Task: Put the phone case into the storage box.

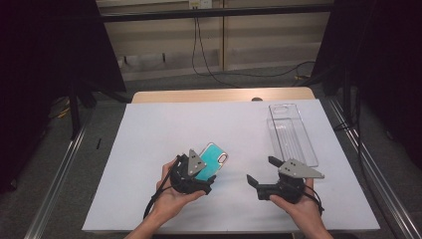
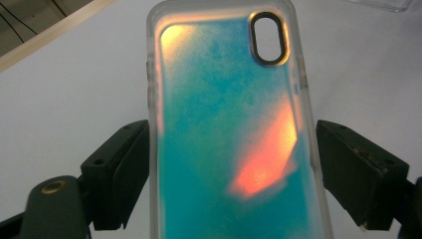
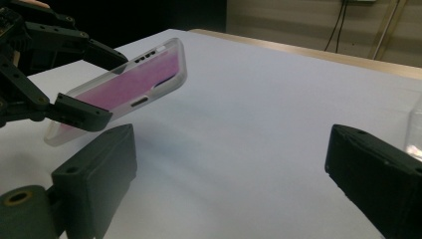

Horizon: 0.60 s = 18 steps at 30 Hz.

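A phone case (image 1: pixel 215 157) with a teal back and frosted clear rim is held off the white table sheet (image 1: pixel 164 124), tilted, by my left gripper (image 1: pixel 205 174). In the left gripper view the case (image 2: pixel 224 124) fills the gap, and both black jaws of the left gripper (image 2: pixel 231 164) press on its long edges. The right gripper view shows the same case (image 3: pixel 124 87) from the side, pinkish inside, clamped in the left gripper (image 3: pixel 92 84). My right gripper (image 1: pixel 263 171) stands to the right of it over bare sheet, open with nothing between the jaws (image 3: pixel 229 164).
A clear plastic tray (image 1: pixel 291 132) lies at the back right of the sheet, beyond the right gripper. A strip of wooden tabletop (image 1: pixel 219 94) shows along the far edge. Black cables (image 1: pixel 204 59) run over the floor behind the table.
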{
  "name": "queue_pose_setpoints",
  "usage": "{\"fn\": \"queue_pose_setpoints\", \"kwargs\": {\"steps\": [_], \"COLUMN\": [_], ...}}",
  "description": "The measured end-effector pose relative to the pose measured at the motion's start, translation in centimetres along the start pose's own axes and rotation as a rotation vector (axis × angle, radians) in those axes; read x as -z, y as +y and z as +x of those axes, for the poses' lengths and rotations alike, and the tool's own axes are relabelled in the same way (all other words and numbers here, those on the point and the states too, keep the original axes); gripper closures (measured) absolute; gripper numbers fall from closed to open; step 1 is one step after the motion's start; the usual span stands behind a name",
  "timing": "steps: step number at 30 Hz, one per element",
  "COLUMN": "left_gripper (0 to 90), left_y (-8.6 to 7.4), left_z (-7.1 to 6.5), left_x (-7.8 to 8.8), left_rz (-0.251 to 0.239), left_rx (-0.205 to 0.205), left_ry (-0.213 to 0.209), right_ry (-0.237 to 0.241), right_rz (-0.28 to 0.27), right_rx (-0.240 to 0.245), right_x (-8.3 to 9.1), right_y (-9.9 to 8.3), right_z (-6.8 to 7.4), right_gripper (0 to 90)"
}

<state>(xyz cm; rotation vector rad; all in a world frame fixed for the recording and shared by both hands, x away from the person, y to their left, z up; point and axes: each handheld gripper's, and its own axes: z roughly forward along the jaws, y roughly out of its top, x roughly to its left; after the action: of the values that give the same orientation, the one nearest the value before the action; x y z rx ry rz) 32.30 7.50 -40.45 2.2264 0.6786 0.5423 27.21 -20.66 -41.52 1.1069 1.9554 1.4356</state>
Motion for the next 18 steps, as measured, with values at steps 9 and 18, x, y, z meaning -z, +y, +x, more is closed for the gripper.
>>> {"fn": "queue_pose_setpoints", "kwargs": {"steps": [9,18], "left_gripper": [16.9,16.9], "left_y": [0.7,1.1], "left_z": [-0.9,-1.1], "left_x": [-0.7,-1.8], "left_rz": [-0.054,-0.096], "left_rx": [-0.022,-0.046], "left_ry": [0.024,0.024], "right_ry": [0.032,0.051], "right_rz": [0.018,0.004], "right_rx": [-0.023,-0.049], "right_x": [-1.0,-1.6], "right_y": [0.9,1.6], "right_z": [0.1,-0.2], "right_gripper": [7.6,10.8]}}
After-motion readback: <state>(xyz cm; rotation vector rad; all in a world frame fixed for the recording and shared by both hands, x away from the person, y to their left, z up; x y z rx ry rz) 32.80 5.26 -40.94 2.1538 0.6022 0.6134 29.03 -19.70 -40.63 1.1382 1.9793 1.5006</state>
